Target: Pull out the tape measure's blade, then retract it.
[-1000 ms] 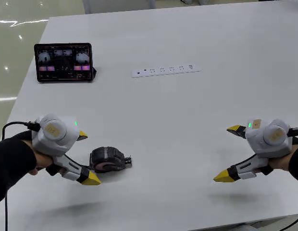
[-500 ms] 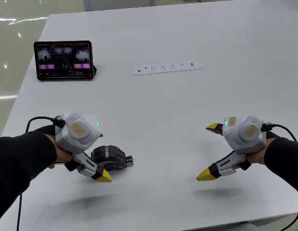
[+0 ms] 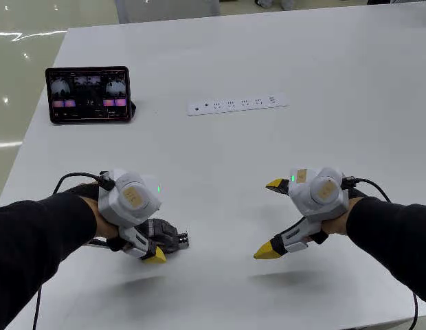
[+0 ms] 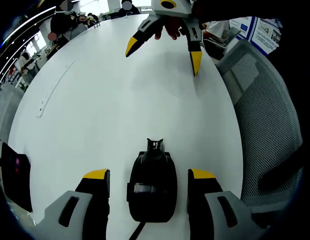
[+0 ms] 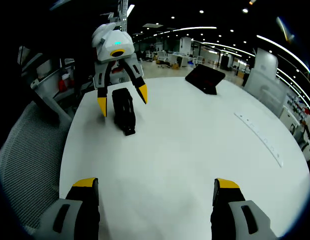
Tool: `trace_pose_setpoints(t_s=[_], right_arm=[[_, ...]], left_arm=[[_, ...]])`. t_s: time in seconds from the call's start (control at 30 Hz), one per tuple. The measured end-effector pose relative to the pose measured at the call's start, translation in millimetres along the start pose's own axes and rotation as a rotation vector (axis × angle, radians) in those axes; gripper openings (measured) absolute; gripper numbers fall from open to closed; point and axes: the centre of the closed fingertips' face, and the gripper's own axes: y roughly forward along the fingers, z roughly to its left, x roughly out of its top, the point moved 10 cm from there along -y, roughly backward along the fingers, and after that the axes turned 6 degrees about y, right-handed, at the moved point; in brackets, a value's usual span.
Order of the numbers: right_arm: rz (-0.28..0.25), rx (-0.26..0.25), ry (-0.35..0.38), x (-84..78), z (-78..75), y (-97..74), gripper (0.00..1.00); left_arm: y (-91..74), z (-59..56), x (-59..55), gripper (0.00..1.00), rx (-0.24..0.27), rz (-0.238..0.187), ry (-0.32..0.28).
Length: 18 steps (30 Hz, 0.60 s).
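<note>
A black tape measure lies on the white table, its blade tip pointing right and the blade not drawn out. My left gripper is open and straddles it. In the left gripper view the case sits between the yellow-tipped fingers, with a gap on each side. My right gripper hovers open to the right of the tape, holding nothing, and faces it. The right gripper view shows the tape measure ahead, under the left gripper. The right gripper also appears at the top of the left gripper view.
A tablet stands propped at the far left of the table. A white power strip lies mid-table farther back. The table's near edge runs just below both grippers. A mesh chair stands beside the table.
My left gripper has moved right, and the tape measure now lies between its jaws. My right gripper has moved left toward the tape. The tape measure has not moved.
</note>
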Motion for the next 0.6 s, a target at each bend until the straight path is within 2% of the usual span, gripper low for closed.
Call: trace_pose_setpoints(t_s=[0.13, 0.23, 0.33, 0.37, 0.47, 0.53, 0.6], right_arm=[[-0.004, 0.026, -0.024, 7.5, 4.7, 8.4, 0.91], [-0.014, 0.041, -0.040, 13.3, 7.5, 14.3, 0.91], [-0.014, 0.059, -0.065, 19.8, 12.0, 21.1, 0.86], [-0.009, 0.070, -0.072, 21.2, 14.0, 23.5, 0.85], [0.004, 0.097, -0.097, 24.0, 19.7, 31.5, 0.81], [0.008, 0.107, -0.098, 25.7, 22.3, 38.3, 0.79], [0.007, 0.124, -0.090, 27.0, 26.3, 46.1, 0.76]], left_arm=[[1.6, 0.9, -3.5, 0.48, 0.000, 0.029, -0.005], [2.2, -0.8, -1.9, 0.41, 0.006, 0.027, 0.021], [4.8, -4.4, -1.0, 0.34, -0.005, 0.046, 0.051], [4.9, -4.8, -1.0, 0.34, -0.002, 0.052, 0.069], [4.5, -3.9, -1.1, 0.34, -0.002, 0.052, 0.068], [5.0, -6.7, -1.2, 0.33, -0.004, 0.046, 0.123], [6.1, -7.5, 0.1, 0.33, 0.001, 0.056, 0.112]])
